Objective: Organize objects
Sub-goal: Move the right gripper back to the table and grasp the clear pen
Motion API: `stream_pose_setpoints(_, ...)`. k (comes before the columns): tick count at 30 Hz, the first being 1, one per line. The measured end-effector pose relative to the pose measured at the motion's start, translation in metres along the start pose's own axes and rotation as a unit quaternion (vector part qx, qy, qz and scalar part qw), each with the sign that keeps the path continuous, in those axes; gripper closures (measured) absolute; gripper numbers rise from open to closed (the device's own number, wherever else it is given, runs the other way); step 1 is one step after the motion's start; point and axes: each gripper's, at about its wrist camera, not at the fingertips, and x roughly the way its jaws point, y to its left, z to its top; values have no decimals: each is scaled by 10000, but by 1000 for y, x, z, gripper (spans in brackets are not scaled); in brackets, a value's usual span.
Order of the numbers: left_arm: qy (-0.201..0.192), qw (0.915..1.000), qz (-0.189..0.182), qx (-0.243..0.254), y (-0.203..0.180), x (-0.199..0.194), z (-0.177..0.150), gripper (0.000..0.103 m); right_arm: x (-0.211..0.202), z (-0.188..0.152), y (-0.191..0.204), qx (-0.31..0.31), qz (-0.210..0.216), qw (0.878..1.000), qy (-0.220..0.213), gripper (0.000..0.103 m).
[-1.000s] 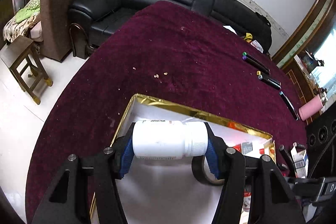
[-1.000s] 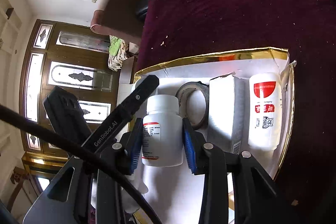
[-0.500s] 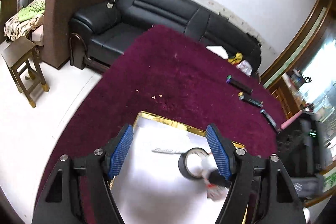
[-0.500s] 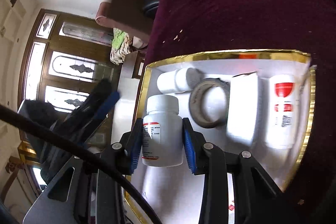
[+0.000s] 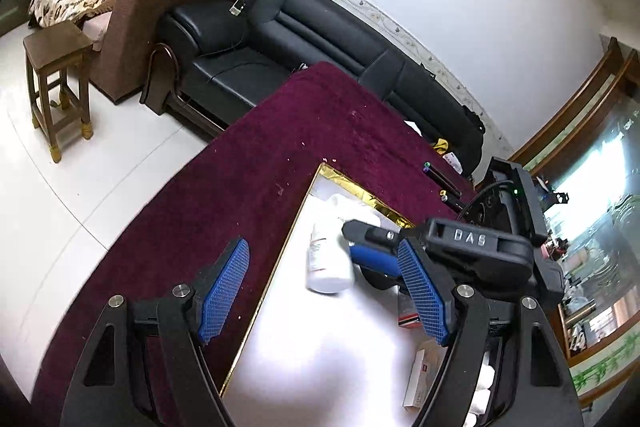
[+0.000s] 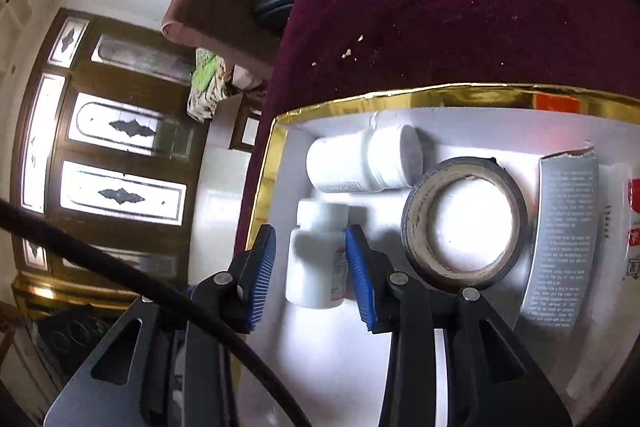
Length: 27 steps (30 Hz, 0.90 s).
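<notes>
Since a second ago the left claw [image 5: 322, 245] has let go of the first white bottle [image 6: 360, 163] and drawn back. Its jaws have just been opening and now stand wide with nothing held between the blue pads. That bottle lies on its side in a corner of the gold-rimmed tray [image 6: 440, 97], along the gold edge, cap towards the tape roll [image 6: 460, 223].

The right claw [image 6: 312, 233] is narrow around the second white bottle [image 6: 316, 259], which is just beside the first, cap pointing to it. One pad touches the bottle. A sliver of white tray shows at the other, so I cannot tell whether it is gripped.

Only the right wrist view shows the tray's contents clearly: the tape roll beside both bottles, then a grey printed box [image 6: 564, 247], then a red-labelled tube [image 6: 634, 227] at the picture's edge.

The left wrist view blurs the bottles. It alone shows the right claw from outside, reaching into the tray. It also shows how the tray sits on the maroon table [image 5: 240, 187], near its left edge, with dark markers [image 5: 440, 179] towards the far right edge and a black sofa [image 5: 320, 39] behind.
</notes>
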Motion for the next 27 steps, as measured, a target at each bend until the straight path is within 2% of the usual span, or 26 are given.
stream_pose_setpoints(3,32,9999,-59,-114,1,3,-4,31,-20,-2,1,-5,103,9998,-166,67)
stream_pose_setpoints(7,26,9997,-240,-14,-18,8,-12,29,-75,-14,-4,-133,242,9980,-577,66)
stream_pose_setpoints(11,150,9990,-404,91,-44,21,-24,27,-136,-44,-24,-128,270,9945,-1007,58)
stream_pose_setpoints(14,393,9986,-234,283,-59,45,-35,27,-172,-75,-49,-3,175,9924,-1222,58)
stream_pose_setpoints(17,1017,9947,-3,114,-57,71,-52,27,-205,-107,-81,275,200,9894,-1412,58)
stream_pose_setpoints(18,1061,9943,-53,-25,-55,73,-56,27,-212,-115,-89,355,221,9882,-1476,58)
stream_pose_setpoints(22,975,9952,107,41,-56,62,-63,27,-238,-149,-119,599,378,9839,-1644,58)
stream_pose_setpoints(27,977,9952,65,47,-57,42,-80,27,-267,-184,-145,666,571,9787,-1855,58)
